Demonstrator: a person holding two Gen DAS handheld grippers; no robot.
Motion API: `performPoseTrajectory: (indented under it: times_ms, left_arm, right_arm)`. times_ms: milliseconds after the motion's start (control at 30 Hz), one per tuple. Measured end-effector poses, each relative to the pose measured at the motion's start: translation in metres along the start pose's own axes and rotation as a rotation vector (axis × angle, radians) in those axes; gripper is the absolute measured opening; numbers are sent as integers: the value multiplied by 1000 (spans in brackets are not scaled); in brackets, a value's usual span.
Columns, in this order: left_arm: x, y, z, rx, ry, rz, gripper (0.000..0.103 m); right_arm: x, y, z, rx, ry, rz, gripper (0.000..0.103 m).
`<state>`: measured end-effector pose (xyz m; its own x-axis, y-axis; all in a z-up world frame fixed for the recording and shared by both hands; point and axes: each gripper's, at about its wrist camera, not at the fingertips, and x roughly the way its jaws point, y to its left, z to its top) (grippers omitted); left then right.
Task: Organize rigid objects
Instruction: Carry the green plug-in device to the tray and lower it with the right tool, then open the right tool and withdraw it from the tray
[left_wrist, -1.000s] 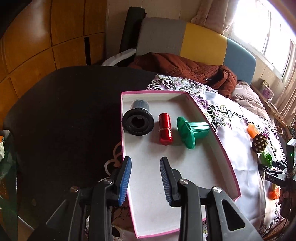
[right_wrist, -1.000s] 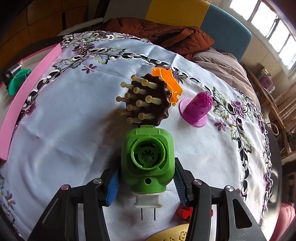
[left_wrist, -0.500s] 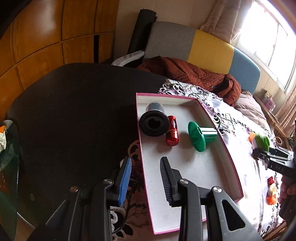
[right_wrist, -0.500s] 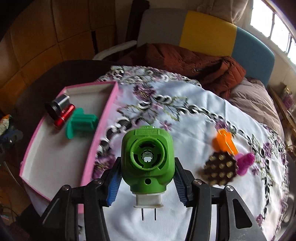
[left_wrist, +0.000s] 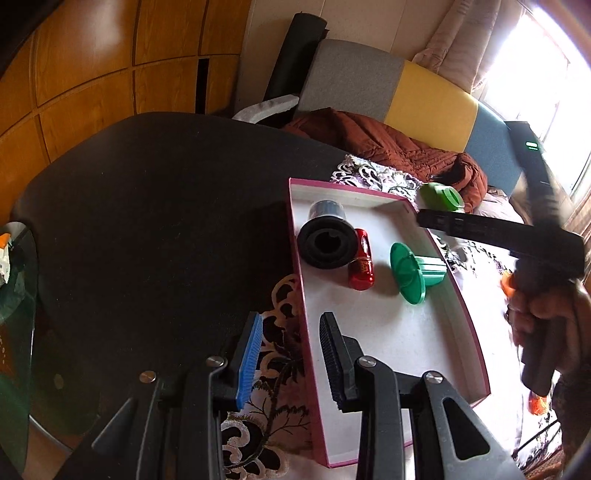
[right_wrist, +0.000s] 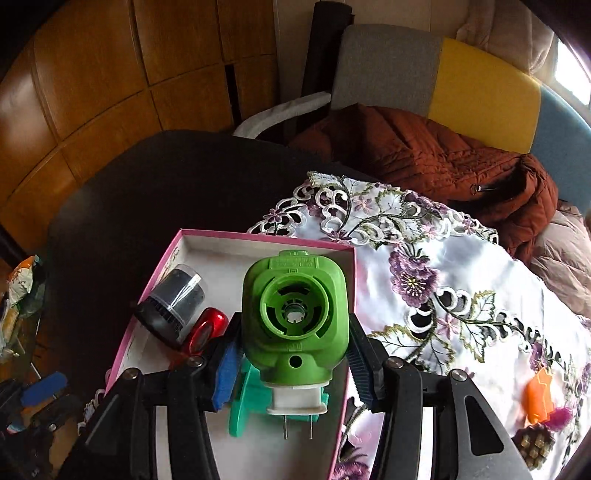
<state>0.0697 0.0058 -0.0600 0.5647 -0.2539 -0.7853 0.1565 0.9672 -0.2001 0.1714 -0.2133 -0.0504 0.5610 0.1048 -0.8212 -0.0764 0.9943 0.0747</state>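
My right gripper (right_wrist: 291, 354) is shut on a green plug-in device (right_wrist: 295, 314), its two prongs pointing back toward the camera. It hangs over the pink-rimmed white tray (right_wrist: 258, 236), near the tray's far right corner. In the left wrist view the green device (left_wrist: 441, 197) shows just past that corner, with a hand (left_wrist: 546, 314) holding the tool. In the tray lie a black cylinder (left_wrist: 327, 240), a red canister (left_wrist: 362, 264) and a green flanged piece (left_wrist: 413, 271). My left gripper (left_wrist: 291, 354) is open and holds nothing, above the tray's near left wall (left_wrist: 295, 258).
The tray sits partly on a flowered white tablecloth (right_wrist: 461, 295) and partly on a black round table (left_wrist: 147, 221). An orange piece (right_wrist: 539, 395), a magenta piece (right_wrist: 559, 413) and a brown studded piece (right_wrist: 533, 443) lie on the cloth at right. A rust jacket (right_wrist: 424, 158) lies on the chair behind.
My right gripper has carried the green device leftward from the tablecloth to above the tray. The left gripper has drifted slightly left, from over the tray floor to over its left wall.
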Motion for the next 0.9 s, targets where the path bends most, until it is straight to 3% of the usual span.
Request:
performPoseTrajectory:
  times_ms: [133, 300, 567, 900]
  left_arm:
    - [4, 4, -1, -12, 14, 4, 32]
    - [7, 4, -3, -15, 20, 4, 32]
    - [4, -3, -4, 2, 11, 14, 32]
    - [-9, -13, -7, 40, -16, 11, 32]
  right_arm:
    - [27, 6, -3, -21, 63, -1, 53]
    - [26, 0, -12, -1, 56, 12, 54]
    - [-5, -9, -16, 54, -19, 51, 67]
    - [-54, -20, -44, 66, -104, 8, 77]
